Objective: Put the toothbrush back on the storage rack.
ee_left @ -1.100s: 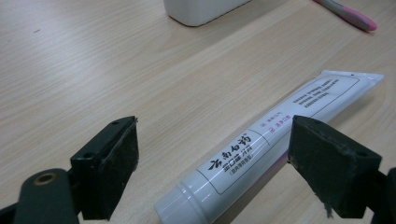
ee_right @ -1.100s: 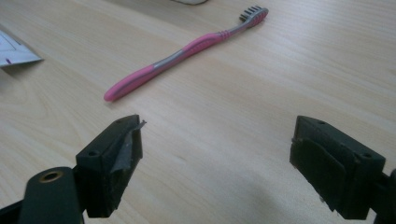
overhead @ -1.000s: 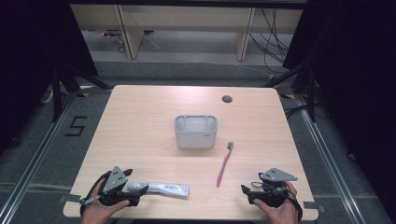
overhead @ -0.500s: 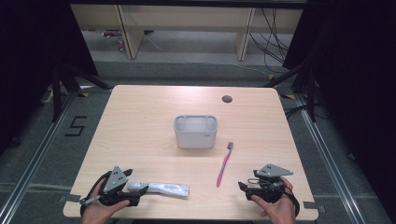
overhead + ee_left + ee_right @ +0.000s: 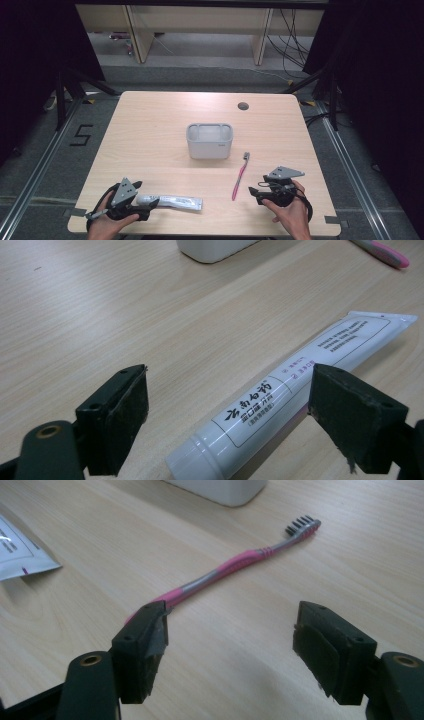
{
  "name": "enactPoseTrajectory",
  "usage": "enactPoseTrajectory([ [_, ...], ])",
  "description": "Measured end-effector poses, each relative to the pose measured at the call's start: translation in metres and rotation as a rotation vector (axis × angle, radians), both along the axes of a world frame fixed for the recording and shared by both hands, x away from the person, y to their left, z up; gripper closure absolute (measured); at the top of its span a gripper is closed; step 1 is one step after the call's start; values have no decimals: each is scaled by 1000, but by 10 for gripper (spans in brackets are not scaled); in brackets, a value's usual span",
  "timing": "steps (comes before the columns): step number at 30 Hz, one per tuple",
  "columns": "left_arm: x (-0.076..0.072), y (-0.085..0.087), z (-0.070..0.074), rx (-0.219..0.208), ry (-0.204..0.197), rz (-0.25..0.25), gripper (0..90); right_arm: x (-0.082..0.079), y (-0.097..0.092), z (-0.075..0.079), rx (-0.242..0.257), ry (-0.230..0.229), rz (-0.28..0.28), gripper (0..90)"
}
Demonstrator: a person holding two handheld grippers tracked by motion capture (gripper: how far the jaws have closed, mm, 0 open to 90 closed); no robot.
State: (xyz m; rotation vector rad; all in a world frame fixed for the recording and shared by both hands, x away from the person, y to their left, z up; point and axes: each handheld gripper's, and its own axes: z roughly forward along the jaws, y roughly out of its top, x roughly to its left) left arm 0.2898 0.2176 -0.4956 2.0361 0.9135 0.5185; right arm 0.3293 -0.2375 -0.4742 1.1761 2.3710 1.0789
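Since the earlier frames the right gripper (image 5: 256,190) has been shifted leftward across the table (image 5: 150,130), closer to the pink toothbrush (image 5: 240,176), while the left gripper (image 5: 145,206) has been kept where it was, at the cap end of the toothpaste tube (image 5: 172,201). Both pairs of jaws are held wide open and nothing is gripped. In the left gripper view the toothpaste tube (image 5: 280,390) is seen lying flat between the spread jaws, its cap end nearest the camera and its crimped end pointing away. In the right gripper view the toothbrush (image 5: 225,572) is seen lying on the wood, its handle end just at the left jaw and its bristled head pointing toward the white holder (image 5: 220,487). The step in hand is judged to be the approach for pick-up, with neither item yet grasped. For the next move, the right gripper would need to be centred over the handle, so that it lies between both jaws, before being lowered and closed; the left could be closed on the tube nearly as it stands. The white holder (image 5: 209,141) is set at the middle of the table, well apart from both grippers, and a dark round hole (image 5: 243,106) is seen beyond it. Nothing is found to stand in the way of either grasp.
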Motion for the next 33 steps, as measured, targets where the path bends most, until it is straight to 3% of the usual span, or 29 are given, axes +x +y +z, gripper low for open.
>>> enactPoseTrajectory([
  [2, -1, -1, -1, -21, 4, 3, 158, 2, 2, 1, -2, 11, 0, 310],
  [3, -1, -1, -1, -18, 3, 6, 158, 5, 4, 2, -32, -17, -9, 311],
  [4, -1, -1, -1, -17, 3, 6, 158, 4, 6, 2, -14, 20, -31, 310],
  [5, 0, 0, 0, -1, 3, 1, 158, 6, 8, 2, -23, 14, -27, 310],
  [6, -1, -2, -1, -28, 5, 8, 158, 7, 10, 2, -12, 30, -29, 311],
  [7, -1, -2, -1, -27, 4, 10, 158, 8, 12, 2, -13, 36, -33, 310],
  [10, -1, -2, -1, -31, 4, 7, 158, 13, 14, -1, -30, 20, -13, 311],
  [12, -1, -2, -2, -31, 4, 7, 158, 13, 20, -1, -14, 67, -44, 310],
  [18, 0, -2, -2, -20, 5, 4, 158, 24, 22, -3, -45, 44, -8, 310],
  [20, 0, 0, 0, 2, 9, -7, 158, 25, 25, -3, -33, 68, -35, 310],
  [25, 0, -2, -2, -22, 4, 4, 159, 33, 30, -4, -55, 48, -13, 309],
  [27, 0, -2, -2, -29, 4, 6, 158, 37, 38, -4, -56, 78, -54, 307],
  [32, 0, -2, -1, -20, 4, 5, 158, 47, 43, -9, -74, 74, -55, 307],
  [33, -1, -2, -1, -25, 4, 10, 159, 50, 46, -9, -81, 94, -54, 308],
])
